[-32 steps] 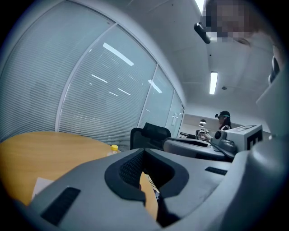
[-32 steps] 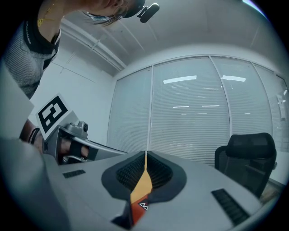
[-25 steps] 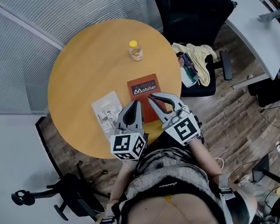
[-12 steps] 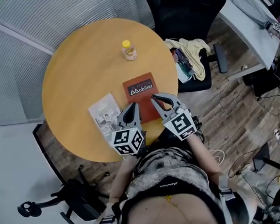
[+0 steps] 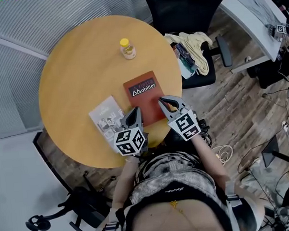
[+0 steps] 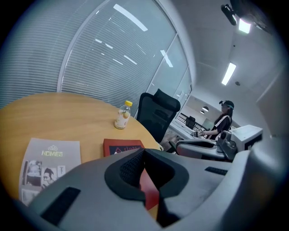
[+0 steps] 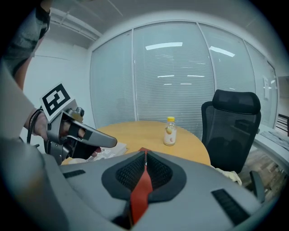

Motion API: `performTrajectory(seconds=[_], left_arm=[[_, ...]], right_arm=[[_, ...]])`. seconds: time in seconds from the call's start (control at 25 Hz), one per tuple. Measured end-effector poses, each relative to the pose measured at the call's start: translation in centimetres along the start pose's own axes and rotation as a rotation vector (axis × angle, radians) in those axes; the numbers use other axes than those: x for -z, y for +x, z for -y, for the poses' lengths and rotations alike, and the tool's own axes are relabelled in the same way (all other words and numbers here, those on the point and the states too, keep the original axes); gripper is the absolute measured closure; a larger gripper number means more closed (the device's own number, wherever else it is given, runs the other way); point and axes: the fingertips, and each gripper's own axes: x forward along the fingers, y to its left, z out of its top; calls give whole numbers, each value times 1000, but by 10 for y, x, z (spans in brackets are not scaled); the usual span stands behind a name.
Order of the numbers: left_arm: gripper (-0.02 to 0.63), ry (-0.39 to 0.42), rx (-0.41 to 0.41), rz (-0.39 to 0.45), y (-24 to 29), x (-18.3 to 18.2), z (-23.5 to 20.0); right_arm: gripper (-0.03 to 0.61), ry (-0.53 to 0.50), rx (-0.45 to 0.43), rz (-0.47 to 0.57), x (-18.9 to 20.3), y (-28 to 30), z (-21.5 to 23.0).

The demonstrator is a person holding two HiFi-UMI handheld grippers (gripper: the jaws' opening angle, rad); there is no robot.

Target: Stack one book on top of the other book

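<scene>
Wooden round bench (image 5: pixel 70 68) carries red book (image 5: pixel 143 90) | grey booklet (image 5: pixel 106 118) flat just left of red book, apart | bottle (image 5: pixel 126 48) upright beyond red book | left tool (image 5: pixel 134 112) pressed together, empty, at red book's near-left corner | right tool (image 5: pixel 162 102) pressed together, empty, at red book's near-right edge
</scene>
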Motion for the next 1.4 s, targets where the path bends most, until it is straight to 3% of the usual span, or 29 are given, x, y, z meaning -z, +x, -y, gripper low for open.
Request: performTrajectory(seconds=[0.68,1.4], left_arm=[[592,-39,10,-172,19,53,-26],[592,-87,-15,-254,28,75,-47]], right_arm=[[551,38,1,-152,53,22,-2],[551,63,-16,-237,82,33,1]])
